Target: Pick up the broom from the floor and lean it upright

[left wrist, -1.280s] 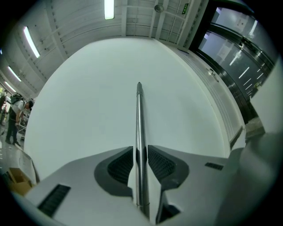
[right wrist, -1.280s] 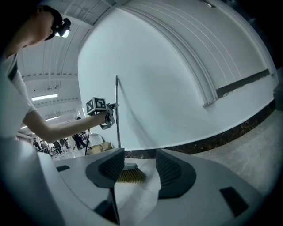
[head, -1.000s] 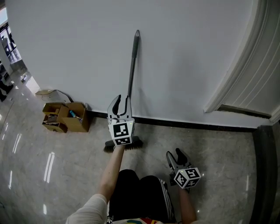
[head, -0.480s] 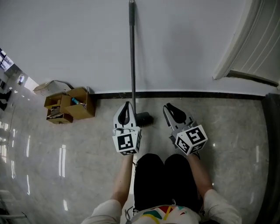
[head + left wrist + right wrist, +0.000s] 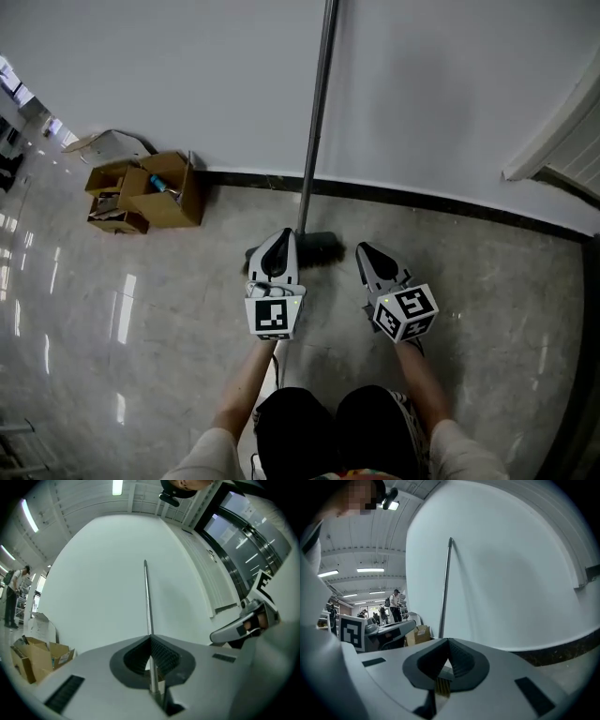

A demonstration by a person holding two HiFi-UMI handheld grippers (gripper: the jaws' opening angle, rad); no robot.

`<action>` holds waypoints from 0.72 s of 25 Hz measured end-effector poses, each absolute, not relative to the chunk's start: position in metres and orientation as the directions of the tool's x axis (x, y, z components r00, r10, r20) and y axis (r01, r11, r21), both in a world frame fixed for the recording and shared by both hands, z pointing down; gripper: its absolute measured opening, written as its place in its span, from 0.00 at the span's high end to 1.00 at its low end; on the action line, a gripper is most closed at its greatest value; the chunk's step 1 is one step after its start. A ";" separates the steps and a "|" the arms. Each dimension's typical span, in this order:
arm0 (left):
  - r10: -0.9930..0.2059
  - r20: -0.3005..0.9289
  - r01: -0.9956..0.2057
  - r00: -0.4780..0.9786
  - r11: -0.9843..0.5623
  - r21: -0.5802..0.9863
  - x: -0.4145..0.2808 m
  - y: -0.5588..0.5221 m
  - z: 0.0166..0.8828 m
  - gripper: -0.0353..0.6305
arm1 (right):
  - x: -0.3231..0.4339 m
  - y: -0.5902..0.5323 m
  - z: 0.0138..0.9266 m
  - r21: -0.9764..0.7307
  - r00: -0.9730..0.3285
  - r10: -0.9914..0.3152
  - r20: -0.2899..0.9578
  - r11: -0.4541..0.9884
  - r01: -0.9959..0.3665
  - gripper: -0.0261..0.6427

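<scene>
The broom stands upright against the white wall, its grey handle (image 5: pixel 317 122) rising out of the head view's top and its dark head (image 5: pixel 321 248) on the floor at the baseboard. My left gripper (image 5: pixel 278 246) is low, just left of the broom head and apart from it, jaws shut on nothing. My right gripper (image 5: pixel 367 253) is level with it to the right of the head, also shut and empty. The left gripper view looks past the shut tips (image 5: pixel 150 637) at the handle (image 5: pixel 147 597). In the right gripper view the handle (image 5: pixel 444 588) stands beyond the shut jaws (image 5: pixel 449 641).
Open cardboard boxes (image 5: pixel 145 192) sit by the wall at the left. A dark baseboard (image 5: pixel 450 202) runs along the wall, and a white door frame (image 5: pixel 562 141) is at the right. The holder's black-trousered legs (image 5: pixel 337 431) are below. People (image 5: pixel 395 604) stand far off.
My left gripper let go of the handle, dropped down toward the floor and shut. My right gripper came forward beside the broom head and shut. The broom stays leaning on the wall.
</scene>
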State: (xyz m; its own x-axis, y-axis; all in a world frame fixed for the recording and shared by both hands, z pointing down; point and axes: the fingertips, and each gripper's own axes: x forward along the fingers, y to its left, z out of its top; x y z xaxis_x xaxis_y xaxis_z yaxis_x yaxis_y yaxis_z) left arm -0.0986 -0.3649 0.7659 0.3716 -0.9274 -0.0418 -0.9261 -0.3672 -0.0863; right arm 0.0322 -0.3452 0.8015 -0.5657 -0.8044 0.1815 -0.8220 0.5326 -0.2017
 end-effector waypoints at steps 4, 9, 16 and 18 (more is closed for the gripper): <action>-0.959 -0.017 -0.959 0.283 -0.283 -0.028 -0.137 -0.366 0.667 0.88 | 0.019 -0.331 0.704 -0.210 -0.568 -0.797 0.206 0.531 -0.821 0.94; -0.967 0.008 -0.967 0.255 -0.255 -0.017 -0.141 -0.347 0.468 0.88 | 0.019 -0.309 0.510 -0.207 -0.558 -0.793 0.243 0.520 -0.829 0.94; -0.969 0.040 -0.966 0.242 -0.245 -0.087 -0.137 -0.291 0.171 0.88 | 0.016 -0.272 0.194 -0.226 -0.558 -0.798 0.228 0.514 -0.827 0.94; -0.975 0.060 -0.968 0.212 -0.218 -0.128 -0.140 -0.270 0.118 0.88 | 0.018 -0.252 0.125 -0.207 -0.554 -0.800 0.232 0.515 -0.832 0.94</action>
State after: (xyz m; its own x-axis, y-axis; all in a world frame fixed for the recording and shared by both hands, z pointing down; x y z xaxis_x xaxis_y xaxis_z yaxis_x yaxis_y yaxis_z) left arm -0.1400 -0.2701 0.1180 0.2119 -0.9755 0.0595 -0.9676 -0.2180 -0.1277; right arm 0.0183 -0.2524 0.1246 -0.5536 -0.7997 0.2323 -0.8316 0.5155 -0.2069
